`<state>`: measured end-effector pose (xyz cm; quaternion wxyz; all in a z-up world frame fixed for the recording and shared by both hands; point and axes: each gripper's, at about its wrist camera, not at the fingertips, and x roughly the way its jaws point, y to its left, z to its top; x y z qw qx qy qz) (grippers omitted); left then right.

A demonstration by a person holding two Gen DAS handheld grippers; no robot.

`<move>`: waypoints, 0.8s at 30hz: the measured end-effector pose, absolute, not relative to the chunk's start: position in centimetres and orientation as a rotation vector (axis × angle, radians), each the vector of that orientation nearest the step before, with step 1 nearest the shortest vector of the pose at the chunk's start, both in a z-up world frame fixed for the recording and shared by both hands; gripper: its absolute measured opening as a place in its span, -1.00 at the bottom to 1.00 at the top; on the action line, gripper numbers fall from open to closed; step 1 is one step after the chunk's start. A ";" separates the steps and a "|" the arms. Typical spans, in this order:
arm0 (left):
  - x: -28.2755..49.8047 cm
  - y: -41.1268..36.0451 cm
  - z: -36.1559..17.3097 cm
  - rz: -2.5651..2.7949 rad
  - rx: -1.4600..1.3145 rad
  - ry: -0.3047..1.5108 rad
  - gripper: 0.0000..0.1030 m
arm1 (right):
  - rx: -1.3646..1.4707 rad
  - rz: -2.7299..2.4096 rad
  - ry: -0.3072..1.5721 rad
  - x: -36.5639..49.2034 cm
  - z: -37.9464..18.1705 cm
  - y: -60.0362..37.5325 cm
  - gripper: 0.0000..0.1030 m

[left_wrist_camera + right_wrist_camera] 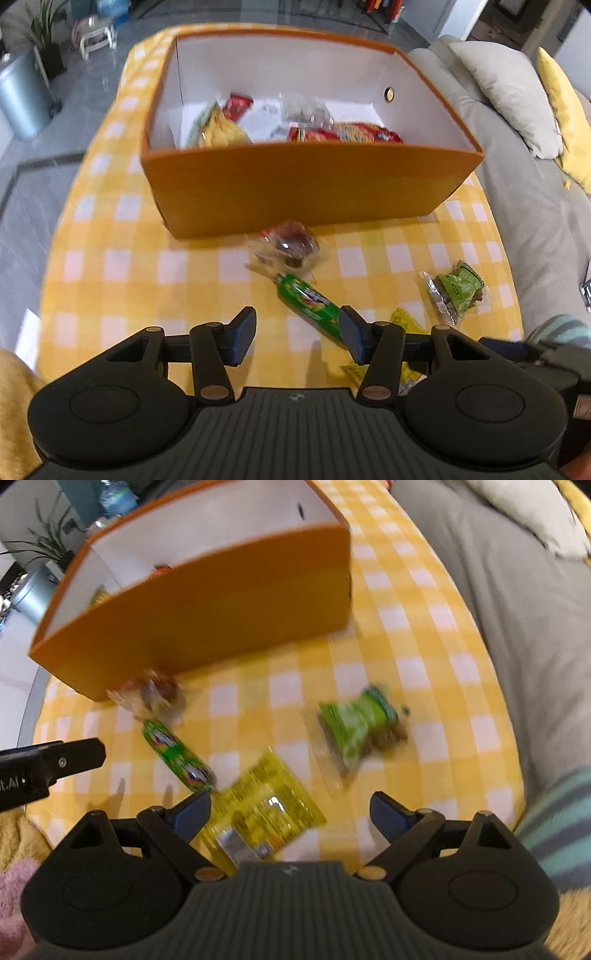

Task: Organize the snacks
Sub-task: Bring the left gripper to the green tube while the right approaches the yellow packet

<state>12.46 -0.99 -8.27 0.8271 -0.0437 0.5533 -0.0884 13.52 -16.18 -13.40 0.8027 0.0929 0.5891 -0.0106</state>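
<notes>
Overhead, both grippers gape, holding nothing. Left gripper [297, 338] hangs over the green tube [309, 307]; right gripper [290, 816] over the yellow packet [264, 812]. Orange box [295, 192] sits beyond.

box [303, 192]: matt orange card | tablecloth [129, 266]: checked cloth | snack packets [266, 808]: glossy plastic

No word, brand or number can be read with confidence in either view. Print shows on the green tube [310, 306], on the yellow packet [264, 812] and on the green pouch [356, 727], at one o'clock from that packet, but blur leaves it illegible. White letters stand on the black bar [37, 771] at nine o'clock in the right wrist view; they are cut off and cannot be made out. The packets inside the orange box [295, 192] carry print too blurred to read.
</notes>
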 end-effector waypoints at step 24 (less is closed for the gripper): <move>15.5 -3.7 -13.3 -0.165 -0.103 1.292 -0.36 | 0.276 -0.006 1.288 14.2 -15.7 -17.0 0.56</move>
